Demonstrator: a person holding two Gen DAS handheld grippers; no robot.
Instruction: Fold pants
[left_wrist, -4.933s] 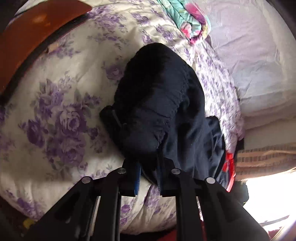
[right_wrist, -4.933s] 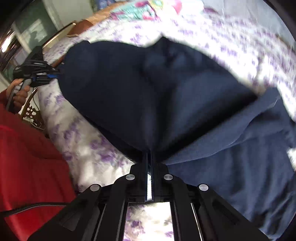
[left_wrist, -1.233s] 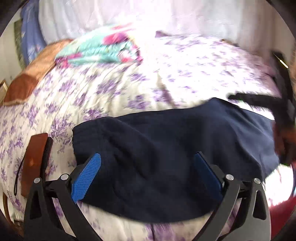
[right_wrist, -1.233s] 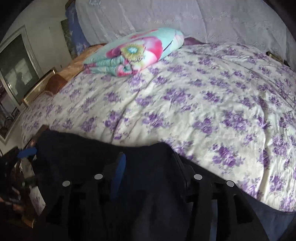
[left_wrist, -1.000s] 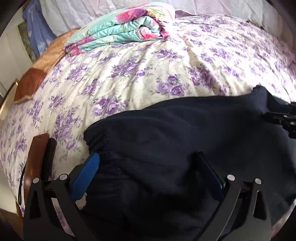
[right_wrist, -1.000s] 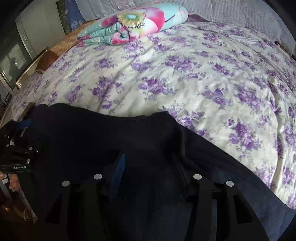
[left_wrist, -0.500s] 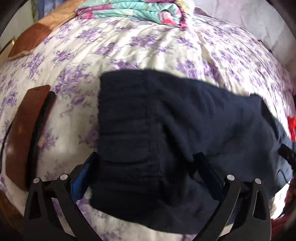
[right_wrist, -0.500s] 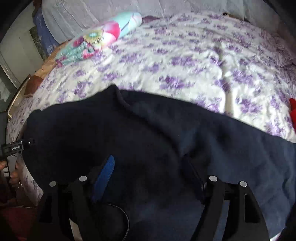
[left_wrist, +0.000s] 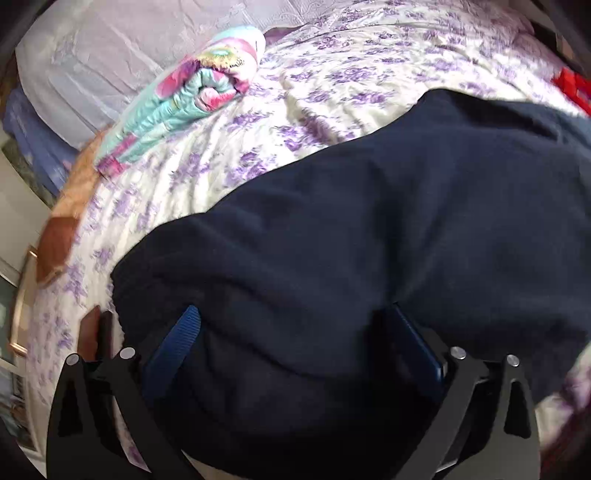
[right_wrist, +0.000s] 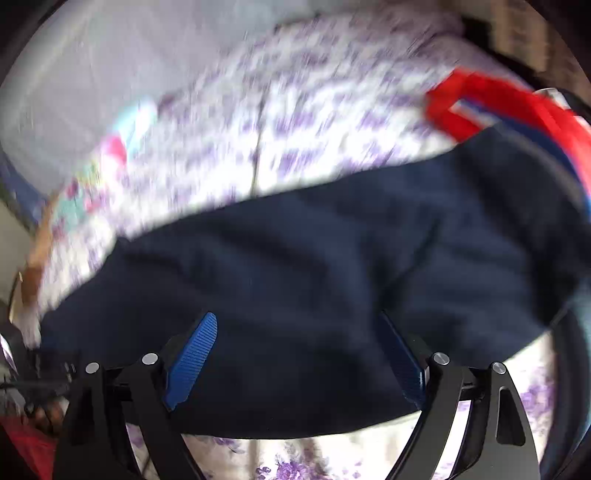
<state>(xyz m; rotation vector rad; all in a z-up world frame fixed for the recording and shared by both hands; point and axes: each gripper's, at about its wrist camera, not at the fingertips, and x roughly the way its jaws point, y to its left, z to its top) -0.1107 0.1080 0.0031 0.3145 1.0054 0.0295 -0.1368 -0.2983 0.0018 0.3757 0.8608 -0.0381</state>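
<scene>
Tongs first: my left tongs stand spread wide with nothing pinched, the dark cloth lying loose between and under the blue pads. My right tongs are opening, jaws apart above the same cloth, gripping nothing. Beneath both lie the pants, navy, spread in a broad band across the near edge of the bed, already doubled by the look of the thick, rumpled layers. I judge them soft, limp and fairly light, with a fleecy nap that should not slip; I would pinch a doubled edge or the gathered waistband end, through all layers. Farther back sits a rolled floral quilt, then pale pillows. I can read no label or writing anywhere; the right view is blurred.
</scene>
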